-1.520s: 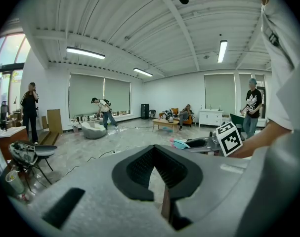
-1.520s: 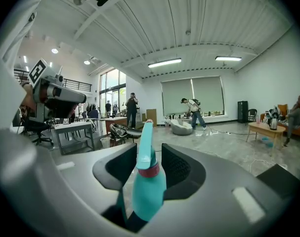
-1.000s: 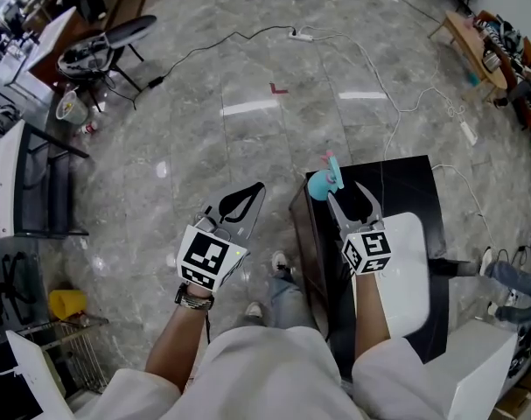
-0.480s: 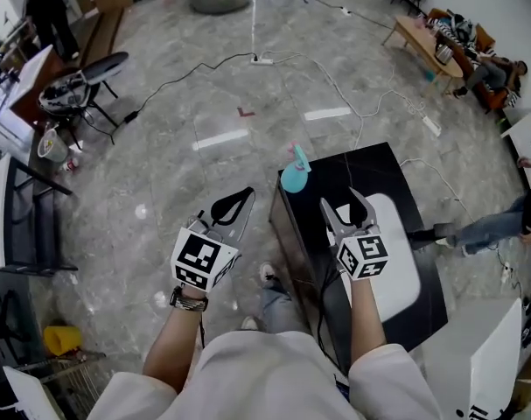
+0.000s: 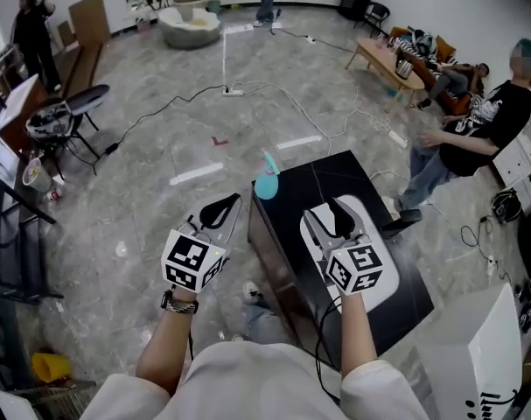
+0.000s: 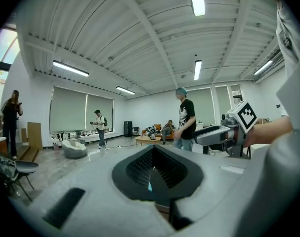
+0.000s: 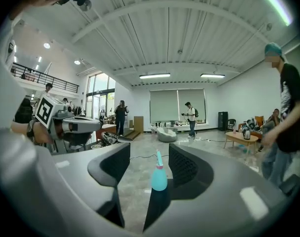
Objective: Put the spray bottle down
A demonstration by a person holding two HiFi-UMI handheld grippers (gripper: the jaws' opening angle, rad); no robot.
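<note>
Grey stone floor [image 5: 160, 147], 1 black worktop [image 5: 335, 178] w/ 1 white mat [image 5: 392, 274] on it. 2 tools, 1 spray bottle.

Right tool [image 5: 335, 215] hangs over the mat. Its jaws are wide apart w/ nothing gripped. Left tool [image 5: 221, 210] is off the worktop's left edge, over the floor. Its jaws are pressed together and empty.

Spray bottle [image 5: 265, 180], teal, stands on the worktop's far left corner. Long axis is upright, nozzle on top, and neither tool touches it. It lies ahead of both tools, roughly btwn them. From the right tool that's fwd and to the left.

In the right gripper view the bottle [image 7: 158, 177] shows framed btwn the open jaws but well beyond the tips. So the right tool [image 7: 149, 158] is the one aimed at it, tho the left tip looks nearer in the head view.

Set-down looks done, prob. only backing off remains.
</note>
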